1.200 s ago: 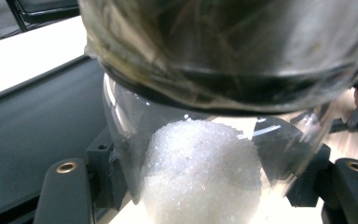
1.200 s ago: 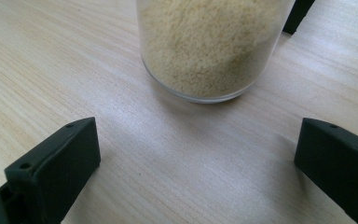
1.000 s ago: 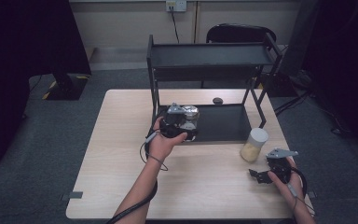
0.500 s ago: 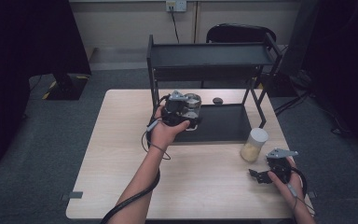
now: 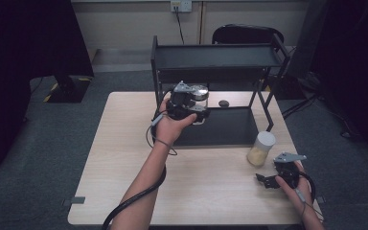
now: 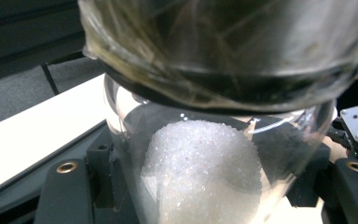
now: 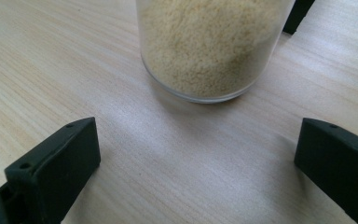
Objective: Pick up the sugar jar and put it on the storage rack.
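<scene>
Right tool (image 5: 268, 180) rested low at the near right corner of the surface (image 5: 124, 158), jaws spread wide apart with nothing between them. In the right gripper view the two black jaws framed bare wood, and the near jar (image 7: 212, 46) stood upright just beyond the gap, not touching either jaw. This jar was clear-walled and held pale yellow fine grains; the fill reached out of the top of that view. In the high view the same jar (image 5: 261, 148) carried a white lid and stood on the surface just beside the front right corner of the rack's lower shelf (image 5: 225, 127).

Left tool (image 5: 191, 108) was held up above the left part of the lower shelf, clamped on the glass jar (image 5: 199, 98). In the left gripper view the glass jar (image 6: 205, 177) sat squarely between the jaws, its wall against the pads on both sides, clear of the surface. It contained white coarse crystals heaped in the lower part, with empty glass above them up to a dark band under the lid.

Farther back, a small dark round object (image 5: 224, 103) lay on the surface behind the lower shelf. The black rack's upper shelf (image 5: 215, 55) stood over it.
</scene>
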The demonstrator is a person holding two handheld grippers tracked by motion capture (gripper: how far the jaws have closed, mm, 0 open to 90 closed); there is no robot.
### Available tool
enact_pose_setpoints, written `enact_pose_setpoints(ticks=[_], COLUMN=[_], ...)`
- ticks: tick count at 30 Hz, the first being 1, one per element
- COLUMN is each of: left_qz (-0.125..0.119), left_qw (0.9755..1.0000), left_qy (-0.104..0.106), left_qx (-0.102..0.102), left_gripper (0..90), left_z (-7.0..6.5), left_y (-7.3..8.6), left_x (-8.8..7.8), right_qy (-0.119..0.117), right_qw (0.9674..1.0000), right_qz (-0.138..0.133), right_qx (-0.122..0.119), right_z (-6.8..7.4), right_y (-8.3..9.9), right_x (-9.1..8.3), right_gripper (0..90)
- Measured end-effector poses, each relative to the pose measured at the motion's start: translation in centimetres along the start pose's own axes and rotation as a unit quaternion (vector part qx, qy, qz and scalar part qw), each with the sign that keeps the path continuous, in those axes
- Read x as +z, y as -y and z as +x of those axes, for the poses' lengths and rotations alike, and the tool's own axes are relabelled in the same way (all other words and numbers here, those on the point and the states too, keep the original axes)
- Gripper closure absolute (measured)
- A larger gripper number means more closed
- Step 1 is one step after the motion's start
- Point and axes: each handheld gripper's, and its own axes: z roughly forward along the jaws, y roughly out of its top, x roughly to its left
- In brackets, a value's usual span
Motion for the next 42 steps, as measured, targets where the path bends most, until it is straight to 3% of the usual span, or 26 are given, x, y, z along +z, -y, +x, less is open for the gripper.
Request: enact_pose_setpoints(ticks=[23, 42], left_qz=[-0.026, -0.033], left_qw=[0.9995, 0.9991], left_qy=[-0.014, -0.018], left_qx=[0.01, 0.018], left_gripper=[30.9, 30.9], left_z=[-0.2, -0.6], left_y=[-3.4, -6.5], left_x=[-2.3, -3.6], right_qy=[0.0, 0.001], right_qw=[1.0, 1.0], right_qz=[0.0, 0.0], right_qx=[0.0, 0.001], right_z=[0.0, 0.1], right_y=[0.0, 0.0], right_x=[0.0, 0.0], right_gripper=[0.0, 0.0])
